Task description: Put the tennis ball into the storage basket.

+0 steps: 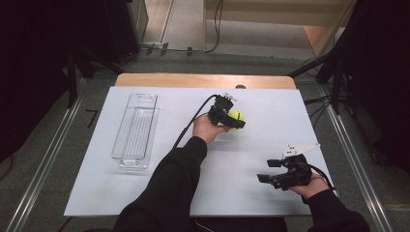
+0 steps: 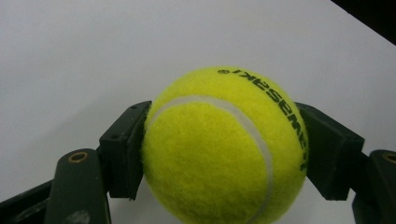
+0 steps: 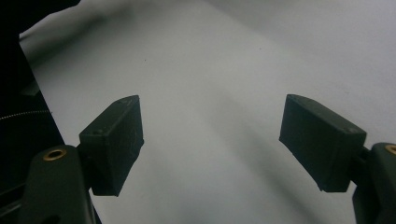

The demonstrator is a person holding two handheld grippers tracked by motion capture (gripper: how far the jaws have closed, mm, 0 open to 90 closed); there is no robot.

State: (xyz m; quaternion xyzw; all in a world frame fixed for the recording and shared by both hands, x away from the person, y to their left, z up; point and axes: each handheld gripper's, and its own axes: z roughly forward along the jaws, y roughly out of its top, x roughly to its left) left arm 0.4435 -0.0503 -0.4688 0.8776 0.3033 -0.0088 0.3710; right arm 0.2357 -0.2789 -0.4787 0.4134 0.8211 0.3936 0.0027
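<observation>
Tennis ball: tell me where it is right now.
In the high view the tennis ball sits clamped in the left gripper, over the white table's far middle, right of the clear tray.

Both of the person's forearms are covered by black long sleeves [image 1: 169, 183] that end at the wrists, and each hand holds a black two-jaw gripper. The left gripper [image 1: 235, 121] trails a black cable back along the sleeve, and its blocky matt black pads [image 2: 126, 149] sit on arms with a brass-ringed screw hole just behind each pad. The right gripper [image 1: 265, 178] carries a pale grey three-cornered plate [image 1: 300, 149] on top, and its pads [image 3: 114, 140] show the same brass-ringed holes behind them.
</observation>
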